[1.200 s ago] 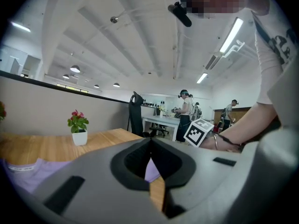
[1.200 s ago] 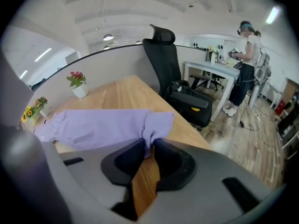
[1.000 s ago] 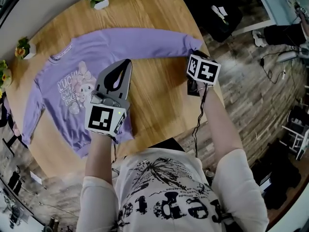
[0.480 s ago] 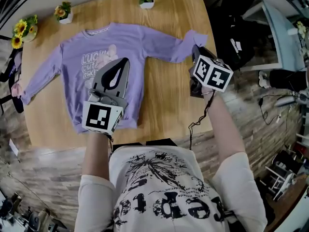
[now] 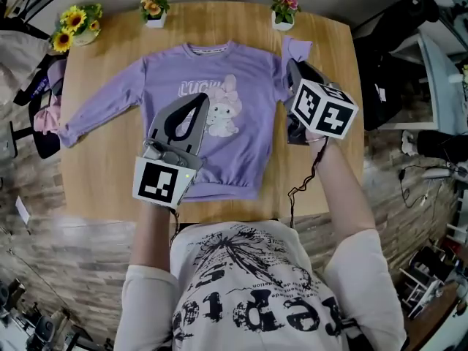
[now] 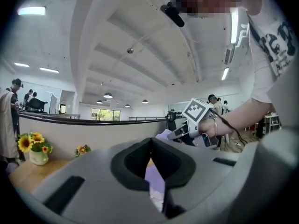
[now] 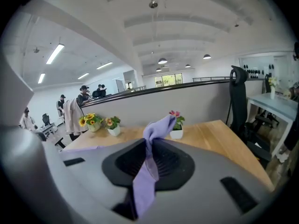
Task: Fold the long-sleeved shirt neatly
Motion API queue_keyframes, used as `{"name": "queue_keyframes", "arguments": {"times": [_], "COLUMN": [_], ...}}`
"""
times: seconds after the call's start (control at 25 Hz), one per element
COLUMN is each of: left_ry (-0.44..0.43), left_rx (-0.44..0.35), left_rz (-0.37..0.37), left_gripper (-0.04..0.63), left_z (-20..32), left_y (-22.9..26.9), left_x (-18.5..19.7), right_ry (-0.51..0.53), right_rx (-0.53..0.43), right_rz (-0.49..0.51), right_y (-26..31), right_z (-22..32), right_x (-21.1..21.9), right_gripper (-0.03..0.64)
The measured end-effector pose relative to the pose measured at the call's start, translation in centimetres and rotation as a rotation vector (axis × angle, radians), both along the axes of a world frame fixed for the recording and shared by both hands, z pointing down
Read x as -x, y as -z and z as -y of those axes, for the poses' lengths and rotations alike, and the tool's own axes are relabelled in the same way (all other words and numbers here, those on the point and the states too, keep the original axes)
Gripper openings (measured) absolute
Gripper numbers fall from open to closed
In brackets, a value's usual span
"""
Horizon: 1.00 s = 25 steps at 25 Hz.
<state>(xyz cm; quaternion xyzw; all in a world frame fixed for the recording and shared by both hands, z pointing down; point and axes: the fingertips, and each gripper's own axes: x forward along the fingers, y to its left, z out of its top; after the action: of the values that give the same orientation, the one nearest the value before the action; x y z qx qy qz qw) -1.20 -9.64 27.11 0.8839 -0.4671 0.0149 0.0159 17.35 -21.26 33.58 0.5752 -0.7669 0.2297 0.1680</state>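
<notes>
Head view shows a pot of yellow sunflowers (image 5: 73,28) at ten o'clock, a small white pot of orange flowers (image 5: 153,10) at eleven and a white pot of pink flowers (image 5: 284,11) at one. The purple long-sleeved shirt (image 5: 252,115) lies on the light wooden table (image 5: 99,178). The left gripper (image 5: 196,99) is closed and empty above it. The right gripper (image 5: 291,66) pinches its sleeve (image 5: 297,48) at two o'clock.

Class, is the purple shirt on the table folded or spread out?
Mostly spread: the shirt lies flat, one sleeve stretched out; the other sleeve is pinched by the right gripper.
</notes>
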Motion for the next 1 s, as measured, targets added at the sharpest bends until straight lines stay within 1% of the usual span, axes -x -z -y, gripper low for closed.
{"name": "queue_keyframes", "arguments": {"times": [0.08, 0.16, 0.24, 0.36, 0.56, 0.76, 0.92, 1.0], "left_ry": [-0.025, -0.028, -0.001, 0.045, 0.107, 0.123, 0.130, 0.127], "left_rx": [0.005, 0.008, 0.018, 0.041, 0.087, 0.101, 0.132, 0.145], "left_rz": [-0.026, -0.026, -0.009, -0.012, -0.008, 0.000, -0.012, -0.006], "left_gripper": [0.003, 0.003, 0.003, 0.003, 0.003, 0.003, 0.003, 0.003], "left_z": [-0.3, -0.5, -0.6, -0.3, 0.1, 0.4, 0.7, 0.6], "left_y": [0.0, -0.1, -0.6, -1.5, -3.6, -5.7, -7.3, -8.3], "left_x": [2.5, 5.2, 8.3, 13.2, 19.8, 24.1, 25.6, 26.1], "right_ry": [0.026, 0.058, 0.096, 0.145, 0.207, 0.226, 0.231, 0.240], "right_rx": [-0.004, 0.003, 0.012, 0.026, 0.089, 0.156, 0.214, 0.236], "right_rz": [0.000, -0.006, -0.026, -0.073, -0.088, -0.127, -0.183, -0.208], "right_y": [-0.1, -0.7, -1.6, -3.3, -6.8, -10.7, -14.3, -15.9], "right_z": [0.4, 0.5, 0.6, 0.7, 0.1, -0.4, -0.8, -1.1], "right_x": [3.9, 7.8, 11.4, 16.7, 24.2, 28.4, 29.6, 29.9], "right_gripper": [0.046, 0.046, 0.046, 0.046, 0.048, 0.048, 0.051, 0.052]}}
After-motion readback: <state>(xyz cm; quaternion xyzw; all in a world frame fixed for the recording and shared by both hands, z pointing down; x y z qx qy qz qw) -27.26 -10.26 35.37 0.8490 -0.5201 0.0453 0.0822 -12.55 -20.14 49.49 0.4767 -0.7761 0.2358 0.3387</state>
